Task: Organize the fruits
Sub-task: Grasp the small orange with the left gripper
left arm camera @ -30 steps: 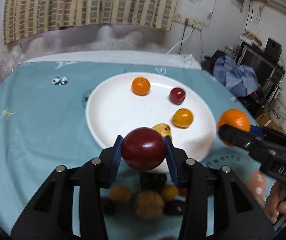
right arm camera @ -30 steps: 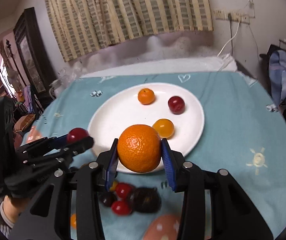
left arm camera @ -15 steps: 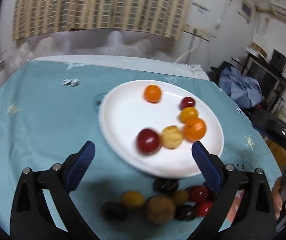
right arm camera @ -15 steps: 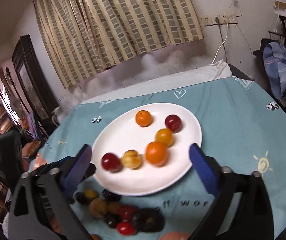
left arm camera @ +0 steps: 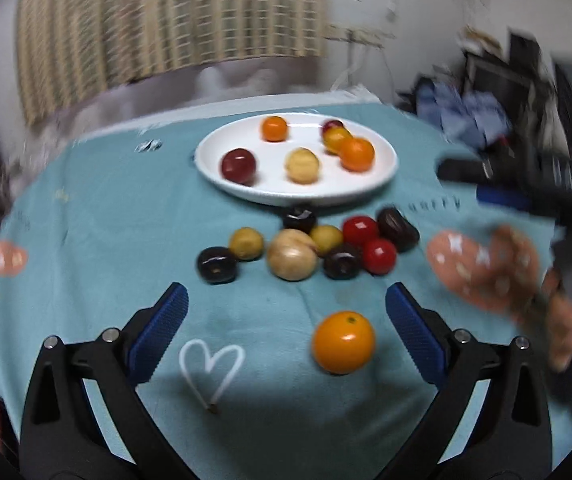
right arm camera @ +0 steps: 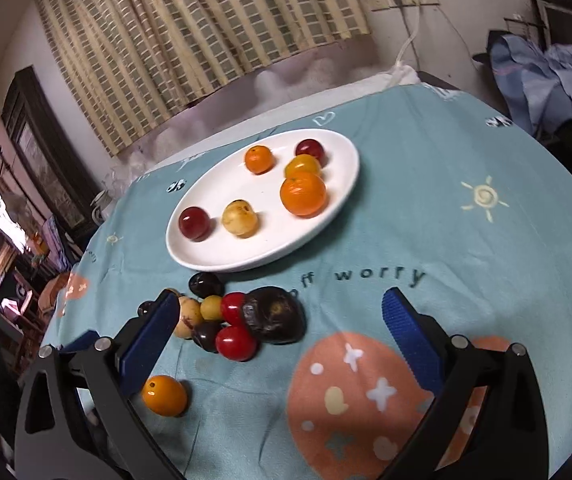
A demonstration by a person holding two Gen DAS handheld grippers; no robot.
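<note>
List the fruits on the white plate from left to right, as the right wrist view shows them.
Dark red plum → pale yellow fruit → small orange → large orange; the two fruits behind it overlap it, so they are left out.

A desk under a teal cloth [right arm camera: 426, 208] printed with a sun, hearts, the word "worry" and an orange spotted planet fills the lower part of both views. On the cloth, a white plate [right arm camera: 338, 184] sits above frame centre in the right wrist view, and just below its near rim lies a tight cluster of small fruits [right arm camera: 241, 320], dark, red and yellow. A lone orange fruit [left arm camera: 343, 342] lies apart, lower centre of the left wrist view.
</note>
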